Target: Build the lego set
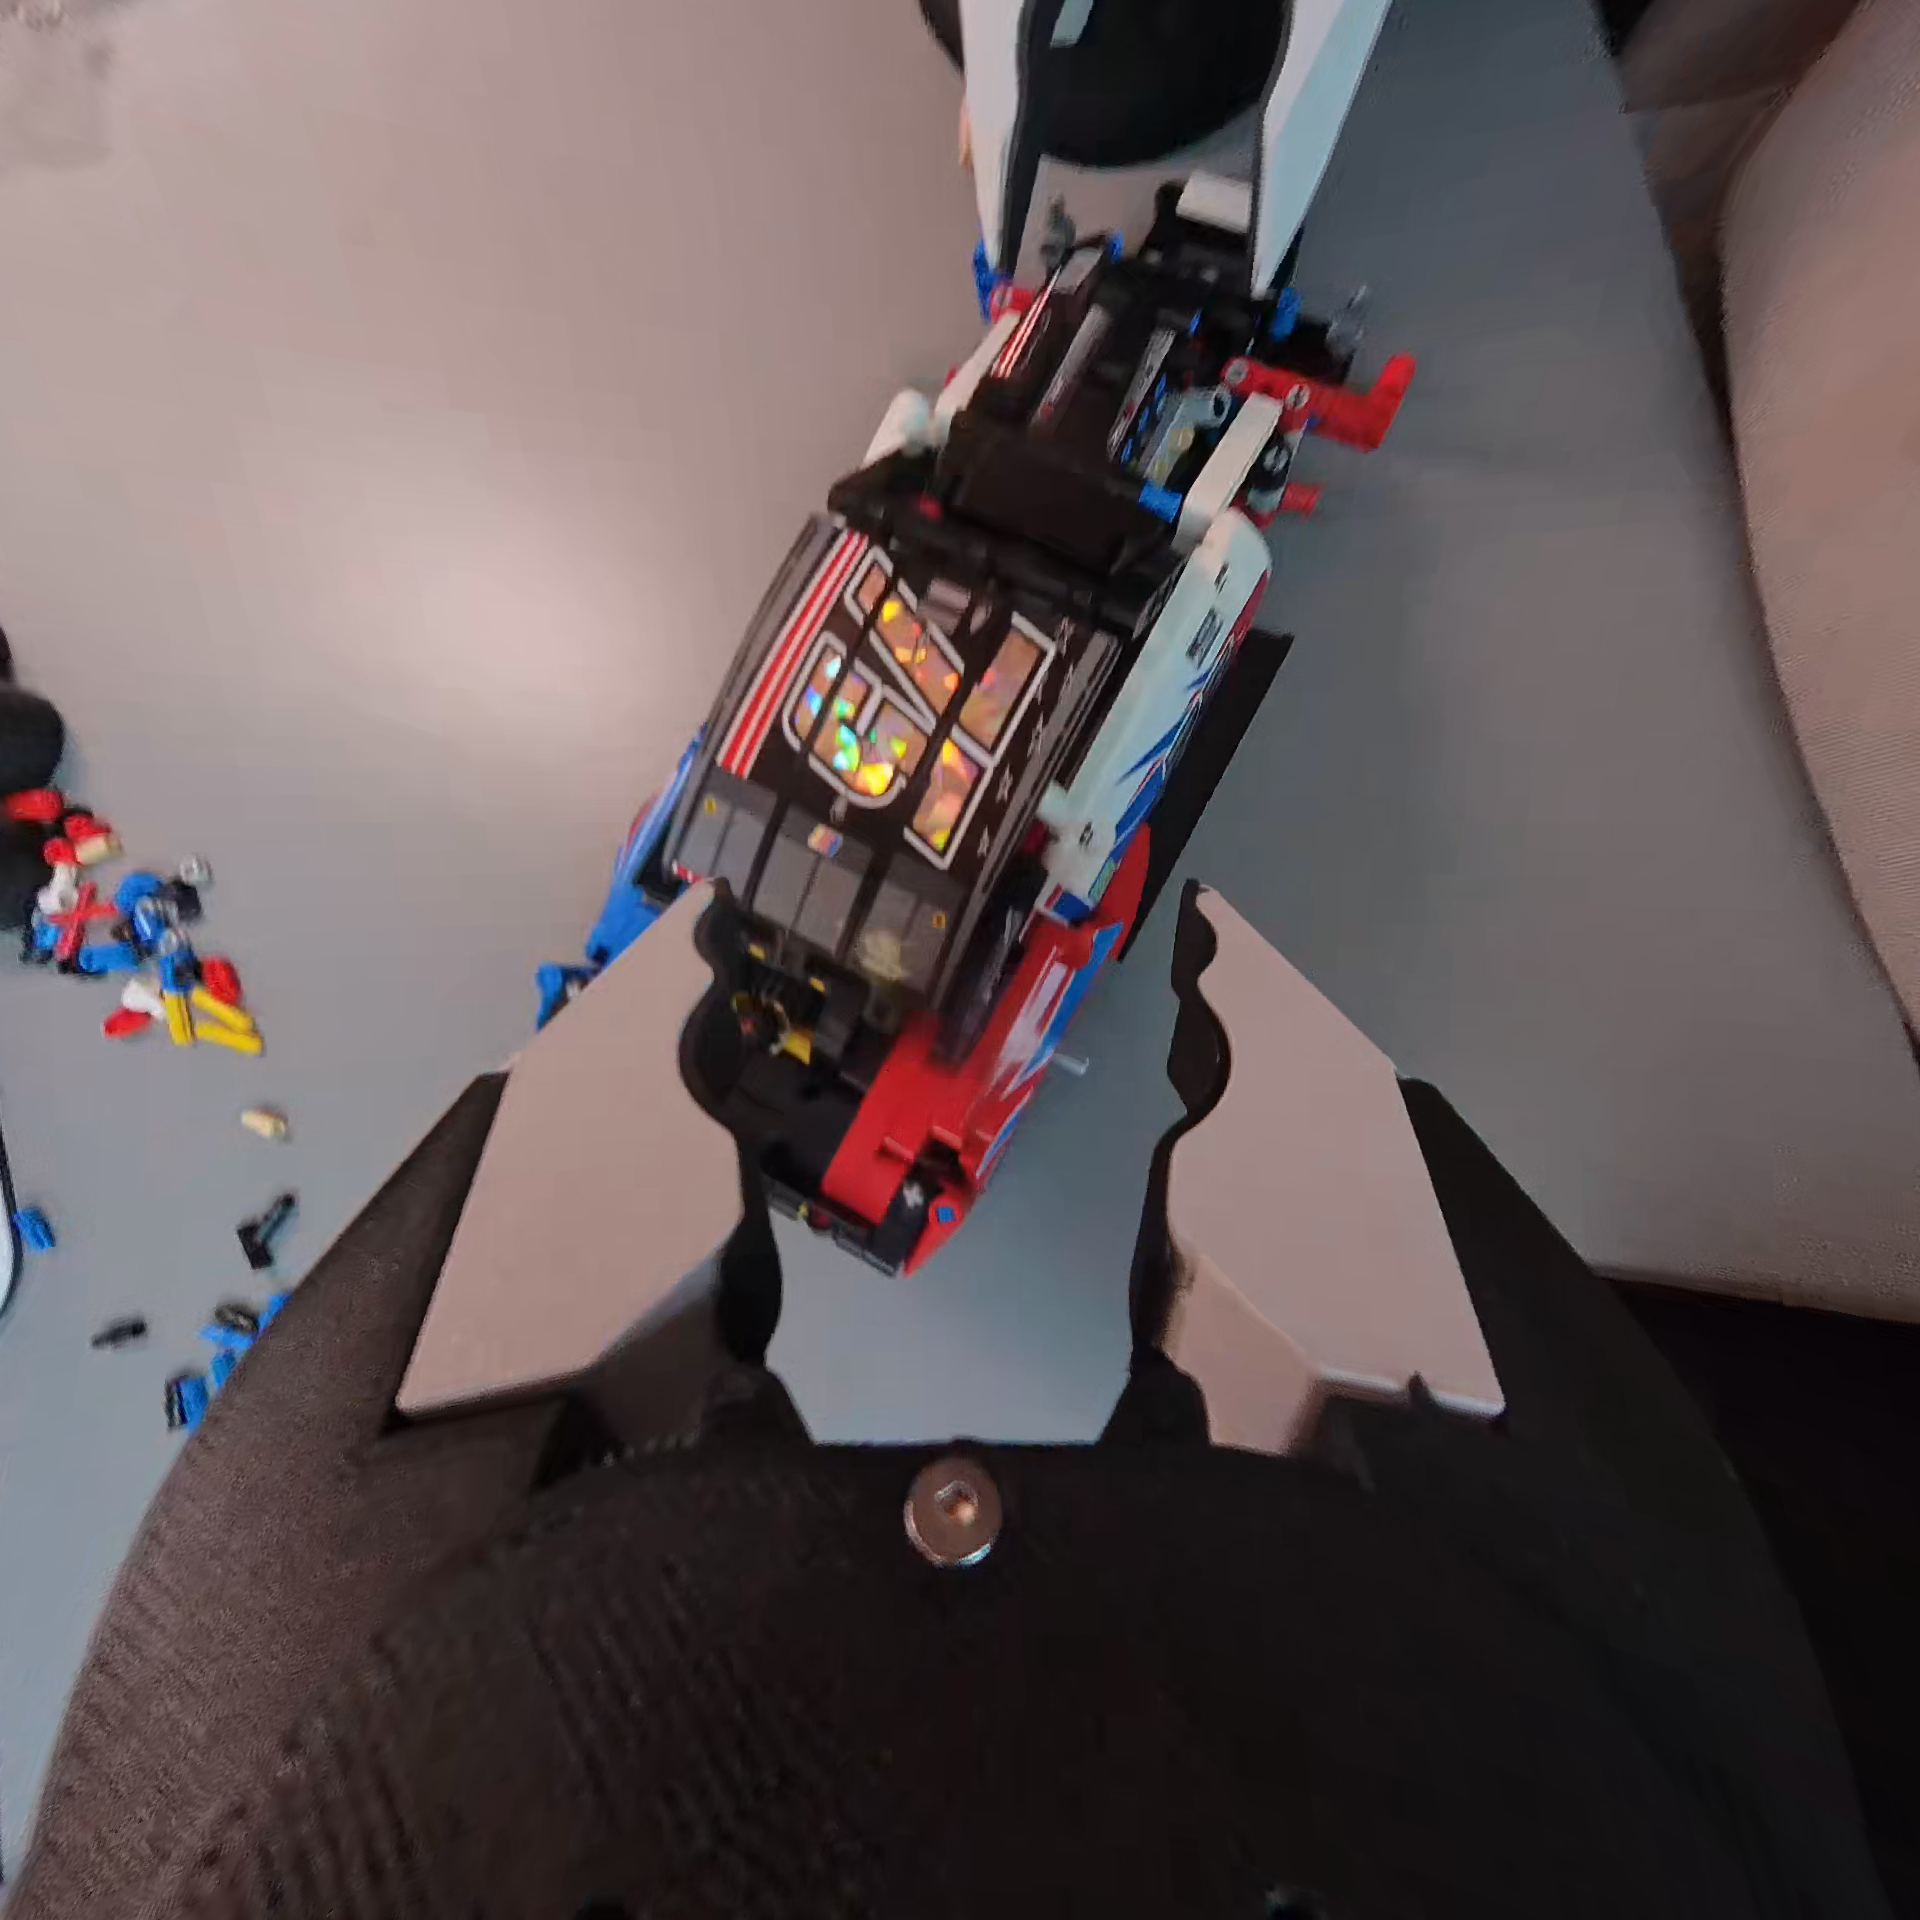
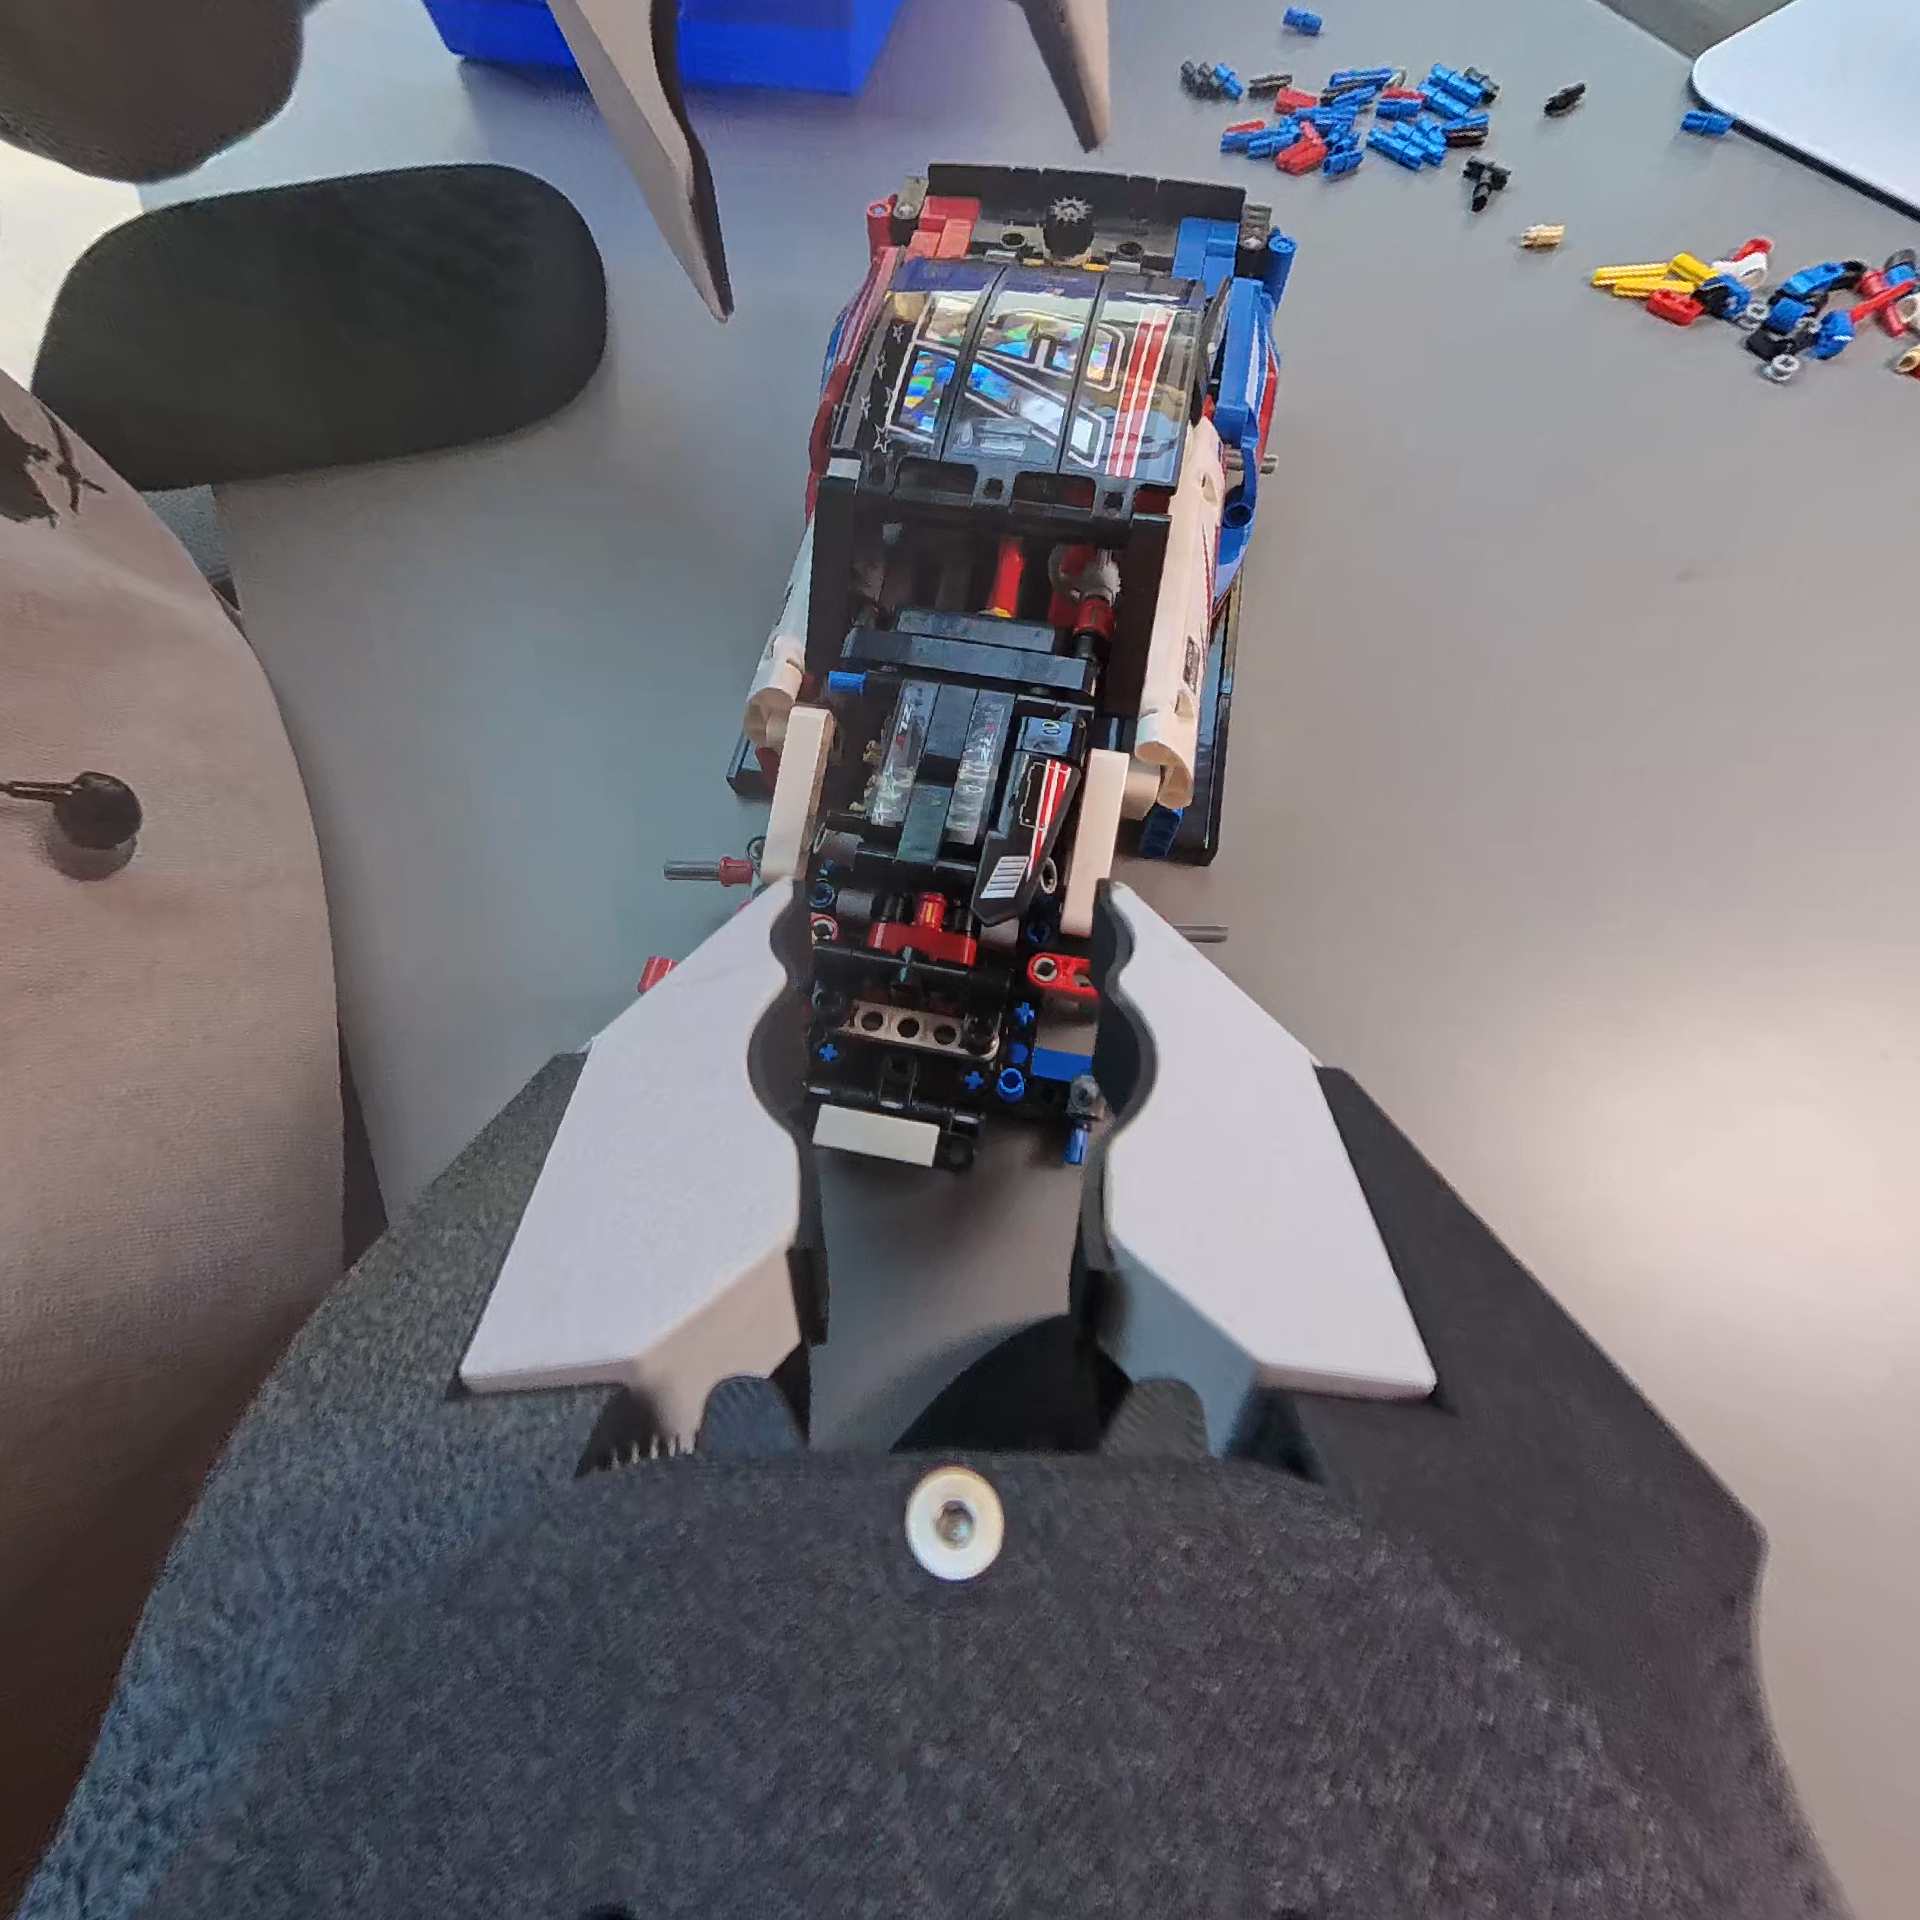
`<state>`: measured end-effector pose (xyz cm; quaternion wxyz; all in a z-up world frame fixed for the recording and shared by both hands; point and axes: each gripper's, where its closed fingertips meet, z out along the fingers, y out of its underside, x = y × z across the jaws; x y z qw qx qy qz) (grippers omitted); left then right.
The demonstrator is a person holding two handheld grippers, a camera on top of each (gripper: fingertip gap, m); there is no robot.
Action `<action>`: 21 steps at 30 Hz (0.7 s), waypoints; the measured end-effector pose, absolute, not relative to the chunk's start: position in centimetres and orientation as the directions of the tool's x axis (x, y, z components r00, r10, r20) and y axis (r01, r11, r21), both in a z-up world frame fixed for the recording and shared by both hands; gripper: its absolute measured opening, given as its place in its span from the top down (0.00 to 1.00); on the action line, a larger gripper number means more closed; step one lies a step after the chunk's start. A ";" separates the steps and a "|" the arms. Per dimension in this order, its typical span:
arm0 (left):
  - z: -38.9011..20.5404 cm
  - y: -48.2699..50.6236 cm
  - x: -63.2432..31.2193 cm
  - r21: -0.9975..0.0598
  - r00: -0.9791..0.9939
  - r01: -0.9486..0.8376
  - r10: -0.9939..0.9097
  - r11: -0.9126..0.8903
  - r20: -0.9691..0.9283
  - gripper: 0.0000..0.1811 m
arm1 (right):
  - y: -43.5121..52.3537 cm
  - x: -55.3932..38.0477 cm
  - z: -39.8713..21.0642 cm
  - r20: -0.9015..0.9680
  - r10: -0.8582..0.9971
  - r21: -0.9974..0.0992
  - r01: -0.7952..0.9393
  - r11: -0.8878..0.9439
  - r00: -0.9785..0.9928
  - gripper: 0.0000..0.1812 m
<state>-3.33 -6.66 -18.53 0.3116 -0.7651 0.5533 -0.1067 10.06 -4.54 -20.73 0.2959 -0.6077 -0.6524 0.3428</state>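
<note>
While the lego car sits on the grey worktop, the right hand-held gripper clamps its bare-framed end between both fingers. The left hand-held gripper stands wide open around the other end, holding nothing. Loose pieces lie well apart.

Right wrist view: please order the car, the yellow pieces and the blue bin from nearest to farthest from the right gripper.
1. Car, between the right gripper fingers.
2. Yellow pieces, far right on the table.
3. Blue bin, top edge, beyond the car.
</note>
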 end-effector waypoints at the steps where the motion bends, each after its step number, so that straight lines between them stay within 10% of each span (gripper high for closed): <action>1: -19.4 -6.7 -4.2 -0.584 0.398 -0.781 -0.897 -0.222 -0.191 0.54 | -4.4 10.1 -20.7 -0.030 0.995 -0.808 0.588 0.034 -0.098 0.72; 21: -19.9 6.1 -2.8 -0.660 0.501 -0.727 -0.805 -0.192 -0.318 0.62 | -4.8 11.8 -20.3 0.040 0.991 -0.857 0.506 0.099 -0.127 0.90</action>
